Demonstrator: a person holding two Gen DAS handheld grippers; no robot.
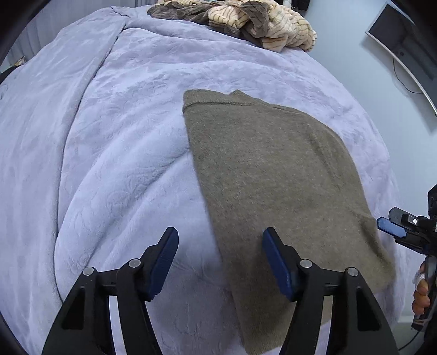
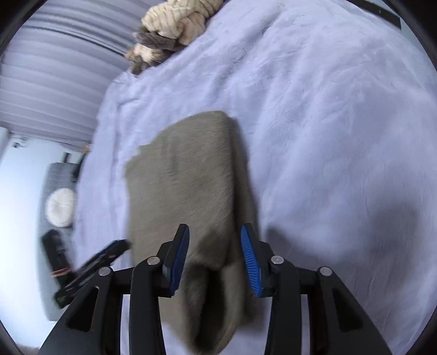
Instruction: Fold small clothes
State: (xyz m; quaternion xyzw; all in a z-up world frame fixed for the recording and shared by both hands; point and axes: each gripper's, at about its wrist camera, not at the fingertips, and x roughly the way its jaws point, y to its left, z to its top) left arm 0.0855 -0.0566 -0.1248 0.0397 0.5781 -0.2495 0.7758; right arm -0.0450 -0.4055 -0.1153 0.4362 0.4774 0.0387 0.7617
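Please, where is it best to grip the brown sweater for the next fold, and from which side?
Probably the near hem edge of the brown sweater, coming from the bed's front edge: it lies flat on the blanket, and that edge nearly overhangs.

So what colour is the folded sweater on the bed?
Olive-brown, plain with no pattern; the sweater shows sharpest in the left wrist view.

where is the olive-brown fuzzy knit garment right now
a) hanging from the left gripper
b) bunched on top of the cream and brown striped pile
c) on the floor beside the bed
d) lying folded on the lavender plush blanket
d: the olive-brown fuzzy knit garment lies flat and folded on the lavender plush blanket, well short of the cream and brown striped pile at the far end, with neither gripper closed on it.
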